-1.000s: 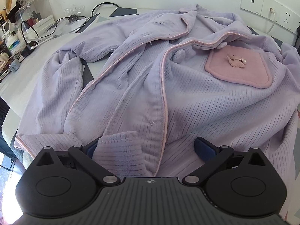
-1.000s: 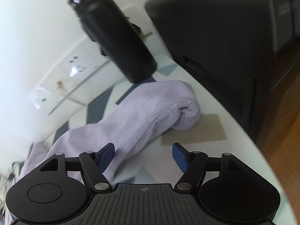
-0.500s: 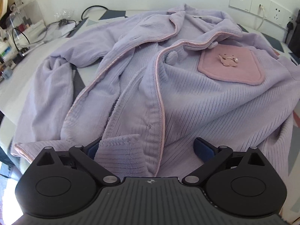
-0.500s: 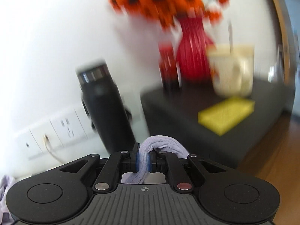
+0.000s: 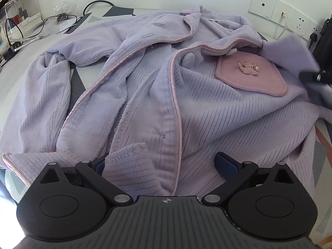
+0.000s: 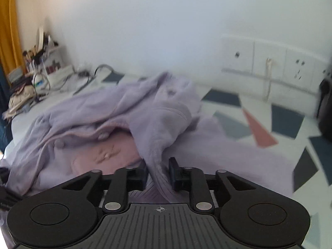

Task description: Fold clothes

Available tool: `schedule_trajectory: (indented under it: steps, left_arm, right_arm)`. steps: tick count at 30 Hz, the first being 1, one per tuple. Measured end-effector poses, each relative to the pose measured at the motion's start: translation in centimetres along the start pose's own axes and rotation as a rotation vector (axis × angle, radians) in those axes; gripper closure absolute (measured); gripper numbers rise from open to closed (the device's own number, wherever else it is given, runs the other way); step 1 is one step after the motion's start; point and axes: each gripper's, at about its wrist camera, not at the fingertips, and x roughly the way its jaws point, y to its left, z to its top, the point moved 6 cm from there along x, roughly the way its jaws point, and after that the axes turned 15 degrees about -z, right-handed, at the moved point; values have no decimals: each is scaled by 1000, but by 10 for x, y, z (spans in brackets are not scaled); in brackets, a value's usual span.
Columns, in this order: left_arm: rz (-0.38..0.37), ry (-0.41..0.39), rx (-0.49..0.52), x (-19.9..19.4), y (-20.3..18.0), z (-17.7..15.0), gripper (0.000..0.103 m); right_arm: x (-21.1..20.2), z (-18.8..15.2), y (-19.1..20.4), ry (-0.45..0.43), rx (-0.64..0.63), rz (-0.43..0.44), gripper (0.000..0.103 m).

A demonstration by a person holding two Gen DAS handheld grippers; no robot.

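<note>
Lilac ribbed pyjama jacket (image 5: 157, 95) lies spread, front up and unbuttoned, across the patterned bed cover (image 5: 116, 13), and it is this garment we are folding. From the left wrist camera, we see the left gripper (image 5: 164, 165) poised low over the hem, jaws wide apart; a fold of the hem sits between them against the left pad, but nothing is pinched. Beyond it, the pink chest pocket (image 5: 251, 76) serves as our landmark: the collar rises behind it, one sleeve trails off well to its left, and a blurred sweep of lilac cloth with a dark tool shows just to its right. From the right wrist camera, the right gripper (image 6: 158, 173) hangs just in front of that same pocket (image 6: 112, 151), its jaws having just been opening, with the other sleeve (image 6: 157, 132) draped between them. The pads look slack around the cloth rather than pressing it, so we judge the sleeve let go. The step in hand, as we read it, is laying this sleeve across the chest. Next we would clear the right gripper and smooth the sleeve flat over the pocket.
</note>
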Motion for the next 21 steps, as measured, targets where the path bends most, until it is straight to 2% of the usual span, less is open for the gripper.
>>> schedule_trajectory:
  steps: [2,3,4,6,7,9,12,15,18,21]
  left_arm:
    - [-9,-2,9,1,1,0,1]
    - [-13,-3,14,1,1,0,0]
    - [-14,-5,19,1,1,0,0]
    - [-17,-7,29,2,1,-1,0]
    - [-18,-9,34,2,1,-1,0]
    - [-22,-10,41,3,1,-1,0]
    - [-25,-7,47,3,1,-1,0]
    - [-25,-5,49,3,1,-1,0]
    - [-23,-6,48,3,1,0,0]
    - [-22,-7,48,3,1,0,0]
  right_arm:
    - [1,-11,7,50,11,16,52]
    - [-3,-11,0,41,29,-2,42]
    - [-8,-10,-9,29,54,-21,37]
    - [-19,-6,-41,-15,140,-67,23]
    - [-23,-4,-56,-22,185,-94,19]
    - [-21,-6,-88,1,255,-161,7]
    - [-8,-14,-133,73,341,-268,7]
    - [15,-30,-159,154,436,-309,9]
    - [32,-36,-155,181,422,-301,11]
    - [43,-33,-134,178,354,-275,14]
